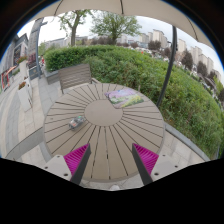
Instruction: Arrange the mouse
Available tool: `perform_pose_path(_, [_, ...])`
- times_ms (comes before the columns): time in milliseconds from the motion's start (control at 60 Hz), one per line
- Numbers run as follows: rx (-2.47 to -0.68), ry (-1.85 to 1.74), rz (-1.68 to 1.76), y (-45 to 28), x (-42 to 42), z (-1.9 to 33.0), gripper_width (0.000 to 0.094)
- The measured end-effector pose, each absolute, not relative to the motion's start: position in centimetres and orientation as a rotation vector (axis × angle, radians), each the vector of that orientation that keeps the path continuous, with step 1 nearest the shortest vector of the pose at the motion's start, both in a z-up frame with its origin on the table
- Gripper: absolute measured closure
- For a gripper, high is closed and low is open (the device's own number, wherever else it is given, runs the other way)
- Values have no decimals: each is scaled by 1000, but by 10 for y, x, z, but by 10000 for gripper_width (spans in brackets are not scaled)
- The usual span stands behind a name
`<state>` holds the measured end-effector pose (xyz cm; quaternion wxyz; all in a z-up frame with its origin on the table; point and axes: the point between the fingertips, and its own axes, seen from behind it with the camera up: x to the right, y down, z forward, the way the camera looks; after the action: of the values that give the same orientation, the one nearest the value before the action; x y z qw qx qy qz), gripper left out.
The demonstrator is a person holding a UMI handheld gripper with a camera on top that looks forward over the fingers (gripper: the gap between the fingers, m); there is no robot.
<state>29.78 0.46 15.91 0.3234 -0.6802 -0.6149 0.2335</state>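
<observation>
A small grey mouse [77, 123] lies on the left part of a round slatted wooden table [105, 135]. A flat light-coloured mat-like thing with a green patch [124, 98] lies on the far right part of the table. My gripper [111, 160] hovers above the table's near edge, its two black fingers with magenta pads [76, 157] spread wide. Nothing is between them. The mouse is ahead and left of the left finger.
A wooden chair [75, 75] stands behind the table at the far left. A dark pole [172, 65] rises to the right. A green hedge [150, 70] runs behind. Paved terrace lies to the left, buildings and trees beyond.
</observation>
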Motion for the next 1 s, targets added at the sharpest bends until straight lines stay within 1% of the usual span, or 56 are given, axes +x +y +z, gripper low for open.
perform_pose_path(300, [-1789,-1646,666,-44,278,137,82])
perform_pose_path(500, [-1774,-1697,753,-107,254,121,81])
perform_pose_path(700, [-1776,-1718,790,-158,226,95,81])
perform_pose_path(933, [-1743,-1652,830,-178,174,70,81])
perform_pose_path(1000, [-1743,-1635,830,-180,157,58,81])
